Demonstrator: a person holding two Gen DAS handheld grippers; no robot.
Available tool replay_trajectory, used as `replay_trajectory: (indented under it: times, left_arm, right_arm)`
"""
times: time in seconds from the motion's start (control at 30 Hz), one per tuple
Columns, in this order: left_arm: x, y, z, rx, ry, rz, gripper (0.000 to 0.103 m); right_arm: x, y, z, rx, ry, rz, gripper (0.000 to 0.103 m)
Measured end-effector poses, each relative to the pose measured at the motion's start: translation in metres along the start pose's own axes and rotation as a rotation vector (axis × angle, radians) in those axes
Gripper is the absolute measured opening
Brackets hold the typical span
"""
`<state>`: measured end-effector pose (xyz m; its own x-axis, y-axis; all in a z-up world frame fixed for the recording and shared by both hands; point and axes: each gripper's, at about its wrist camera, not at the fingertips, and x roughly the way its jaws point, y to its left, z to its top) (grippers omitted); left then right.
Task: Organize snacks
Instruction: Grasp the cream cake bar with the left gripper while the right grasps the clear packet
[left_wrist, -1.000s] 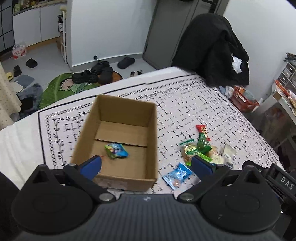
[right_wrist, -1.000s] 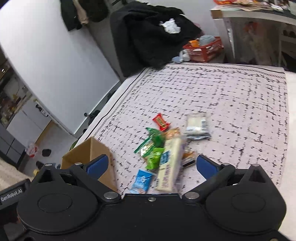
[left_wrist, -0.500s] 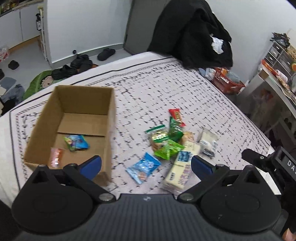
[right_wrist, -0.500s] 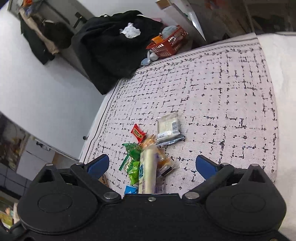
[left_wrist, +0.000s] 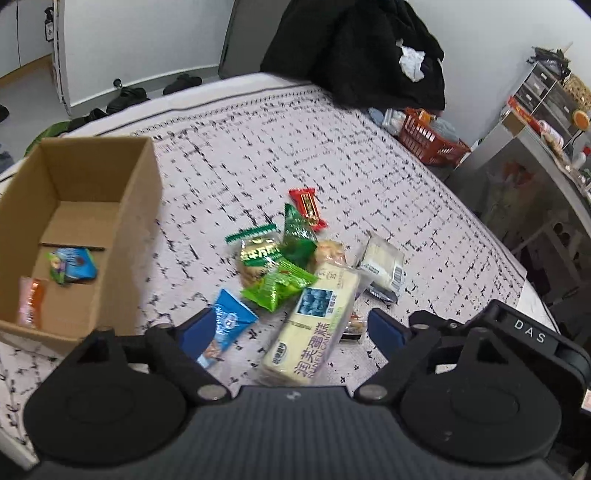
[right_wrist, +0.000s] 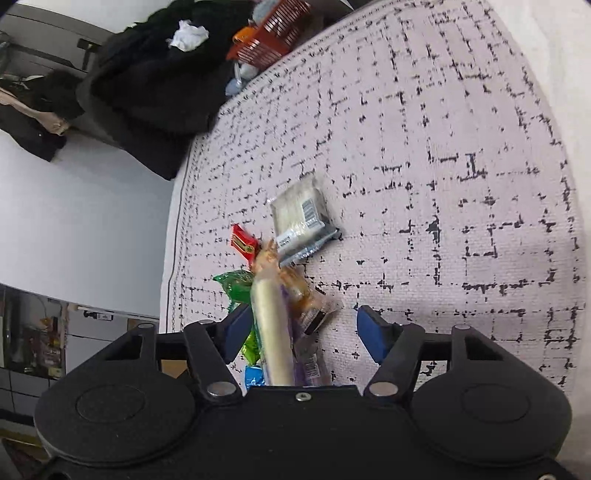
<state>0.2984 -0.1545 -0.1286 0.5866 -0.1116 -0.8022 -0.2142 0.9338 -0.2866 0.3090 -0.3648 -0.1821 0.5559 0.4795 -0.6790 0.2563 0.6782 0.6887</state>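
Both grippers (jaws apart) have closed in on the crinkly snack pile (left_wrist: 295, 266); cardboard box (left_wrist: 122, 206) beside.

A bed (left_wrist: 295, 147) with a white, black-flecked cover is filling the scene. At its far end, dark clothing (left_wrist: 362, 55) is hanging against white walls (left_wrist: 147, 37). A red basket (left_wrist: 428, 140) is sitting on the floor to the right, near a metal shelf unit (left_wrist: 546, 92).
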Motion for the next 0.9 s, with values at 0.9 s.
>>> replay_trajectory:
  times: [0.9]
  left_arm:
    - [0.083, -0.002, -0.003, -0.018, 0.111, -0.089, 0.043]
  right_arm:
    - [0.069, -0.006, 0.006, 0.122, 0.101, -0.039, 0.047]
